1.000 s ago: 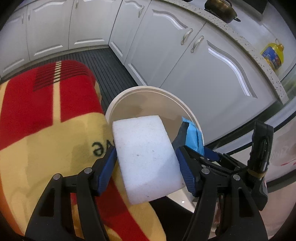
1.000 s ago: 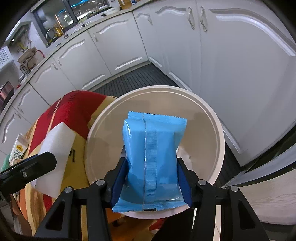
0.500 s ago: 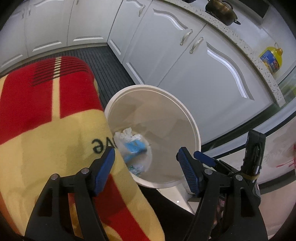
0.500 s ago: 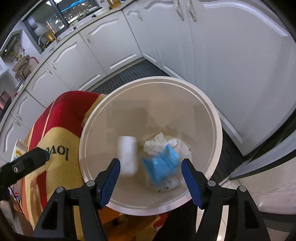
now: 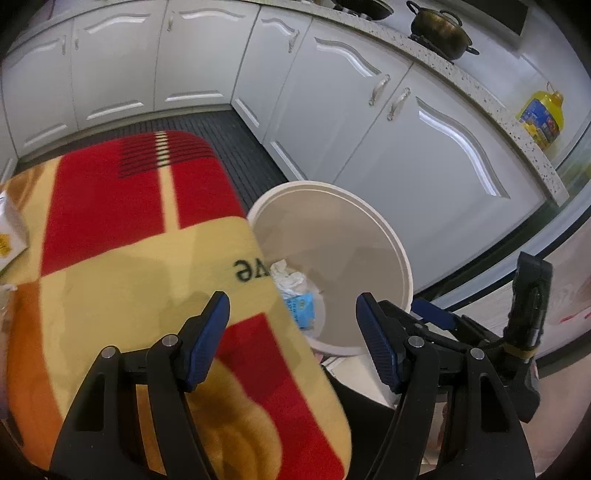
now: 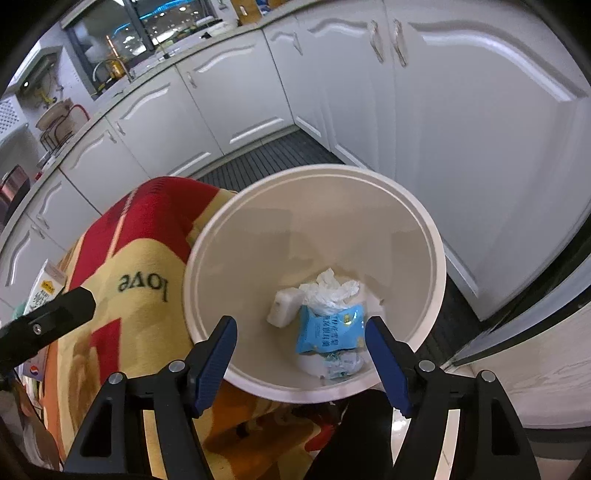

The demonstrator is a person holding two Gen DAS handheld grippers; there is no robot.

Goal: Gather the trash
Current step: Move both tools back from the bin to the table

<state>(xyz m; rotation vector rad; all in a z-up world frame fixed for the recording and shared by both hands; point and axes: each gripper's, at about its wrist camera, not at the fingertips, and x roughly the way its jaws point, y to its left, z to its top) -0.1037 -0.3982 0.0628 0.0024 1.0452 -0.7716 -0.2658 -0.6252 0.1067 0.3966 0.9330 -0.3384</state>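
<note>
A white round bin [image 6: 439,266] stands on the floor beside a table draped in a red and yellow blanket [image 6: 140,258]. In its bottom lie a white sponge [image 6: 282,310], a blue snack packet [image 6: 328,328] and crumpled white tissue [image 6: 332,291]. My right gripper [image 6: 301,321] hovers over the bin, its jaws opening with nothing between them. My left gripper [image 5: 292,299] is open and empty above the blanket's edge [image 5: 129,277], next to the bin [image 5: 402,258]. From the left wrist view only the packet [image 5: 301,306] and tissue [image 5: 288,277] show.
White kitchen cabinets [image 5: 424,147] wrap around behind the bin, with a dark ribbed floor mat [image 5: 236,140] in front of them. A pot [image 5: 439,27] and a yellow oil bottle [image 5: 543,114] sit on the counter. A small carton [image 6: 44,291] lies on the blanket at the left.
The left gripper let go of the white sponge and the right gripper let go of the blue packet; both fell into the bin. Both grippers then drew back a little from it.
</note>
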